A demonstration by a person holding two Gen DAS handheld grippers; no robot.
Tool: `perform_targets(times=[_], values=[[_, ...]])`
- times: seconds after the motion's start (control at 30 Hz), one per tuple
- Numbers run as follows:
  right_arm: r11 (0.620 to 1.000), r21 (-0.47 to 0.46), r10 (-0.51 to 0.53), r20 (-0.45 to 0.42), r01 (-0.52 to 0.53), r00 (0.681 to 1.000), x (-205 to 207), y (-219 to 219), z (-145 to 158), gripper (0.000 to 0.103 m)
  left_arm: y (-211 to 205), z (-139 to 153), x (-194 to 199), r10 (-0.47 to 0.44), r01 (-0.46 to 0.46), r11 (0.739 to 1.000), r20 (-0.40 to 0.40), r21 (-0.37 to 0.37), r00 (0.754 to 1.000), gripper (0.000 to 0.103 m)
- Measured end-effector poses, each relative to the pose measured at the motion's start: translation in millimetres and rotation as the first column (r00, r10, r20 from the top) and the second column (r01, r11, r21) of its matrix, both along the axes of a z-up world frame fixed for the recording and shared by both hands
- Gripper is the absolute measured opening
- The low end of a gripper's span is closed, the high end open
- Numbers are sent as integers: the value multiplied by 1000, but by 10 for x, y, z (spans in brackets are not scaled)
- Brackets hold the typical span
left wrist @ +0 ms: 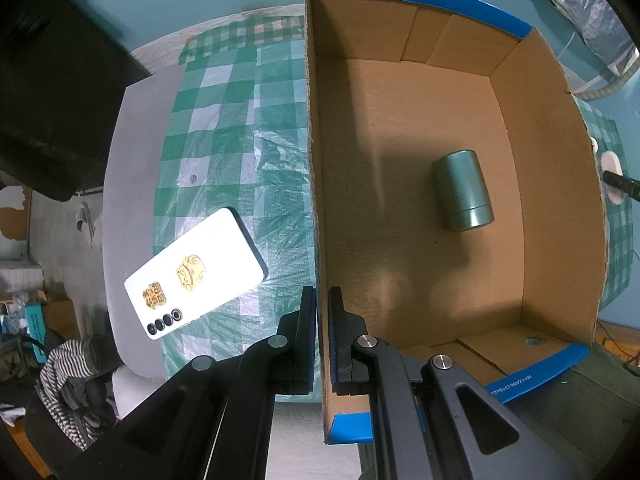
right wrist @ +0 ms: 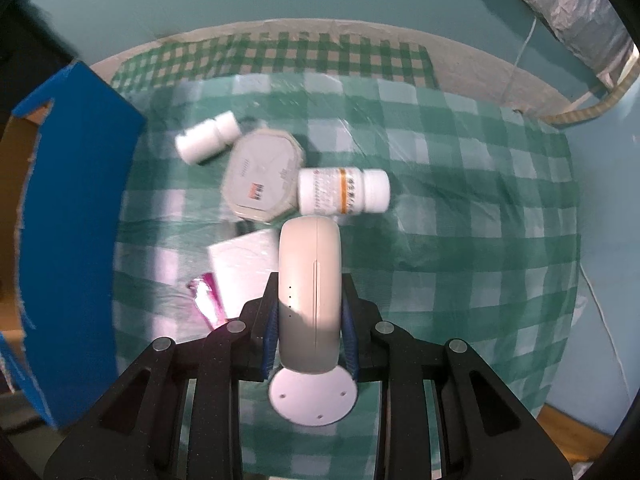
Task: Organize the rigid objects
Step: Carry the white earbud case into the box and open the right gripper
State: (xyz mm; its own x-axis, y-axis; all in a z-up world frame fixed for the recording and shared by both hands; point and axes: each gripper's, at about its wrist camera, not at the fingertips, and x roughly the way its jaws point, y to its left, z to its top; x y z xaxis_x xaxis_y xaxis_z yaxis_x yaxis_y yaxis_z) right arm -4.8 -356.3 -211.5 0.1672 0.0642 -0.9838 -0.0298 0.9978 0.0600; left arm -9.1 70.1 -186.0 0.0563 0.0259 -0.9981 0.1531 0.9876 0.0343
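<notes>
My left gripper point(left wrist: 321, 300) is shut on the left wall of the open cardboard box point(left wrist: 316, 184), one finger on each side of it. A green cylindrical can point(left wrist: 463, 190) lies on its side inside the box. A white phone point(left wrist: 196, 274) with gold stickers lies on the checked cloth left of the box. My right gripper point(right wrist: 310, 300) is shut on a grey-white rounded case point(right wrist: 310, 296) and holds it above the cloth. Beyond it lie a labelled white pill bottle point(right wrist: 344, 191), a small white bottle point(right wrist: 208, 136), an octagonal flat tin point(right wrist: 262, 176) and a white packet point(right wrist: 240, 264).
The box's blue outer wall point(right wrist: 72, 240) stands at the left of the right wrist view. A white round disc point(right wrist: 313, 398) lies under the right gripper. A pink wrapper point(right wrist: 206, 298) lies beside the packet. Clothes and clutter point(left wrist: 76, 372) lie off the table's left edge.
</notes>
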Motion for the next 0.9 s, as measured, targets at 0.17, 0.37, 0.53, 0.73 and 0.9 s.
perform_targets(times=[0.17, 0.37, 0.53, 0.73, 0.9], values=[[1000, 13, 15, 22, -15, 1000, 9, 124, 193, 26, 12, 7, -6, -5, 5, 1000, 2, -2, 1000, 5], [999, 39, 36, 54, -38, 998, 67, 275, 421, 26, 11, 15, -12, -13, 13, 1000, 3, 0, 1000, 5], [996, 51, 65, 78, -69, 995, 158, 487, 612, 26, 4, 18, -15, -19, 19, 1000, 4, 2, 1000, 5], [991, 71, 107, 104, -115, 989, 253, 727, 782, 26, 2, 20, -15, -20, 20, 1000, 5, 2, 1000, 5], [983, 84, 153, 127, -164, 980, 358, 970, 892, 26, 3, 21, -14, -19, 19, 1000, 4, 2, 1000, 5]])
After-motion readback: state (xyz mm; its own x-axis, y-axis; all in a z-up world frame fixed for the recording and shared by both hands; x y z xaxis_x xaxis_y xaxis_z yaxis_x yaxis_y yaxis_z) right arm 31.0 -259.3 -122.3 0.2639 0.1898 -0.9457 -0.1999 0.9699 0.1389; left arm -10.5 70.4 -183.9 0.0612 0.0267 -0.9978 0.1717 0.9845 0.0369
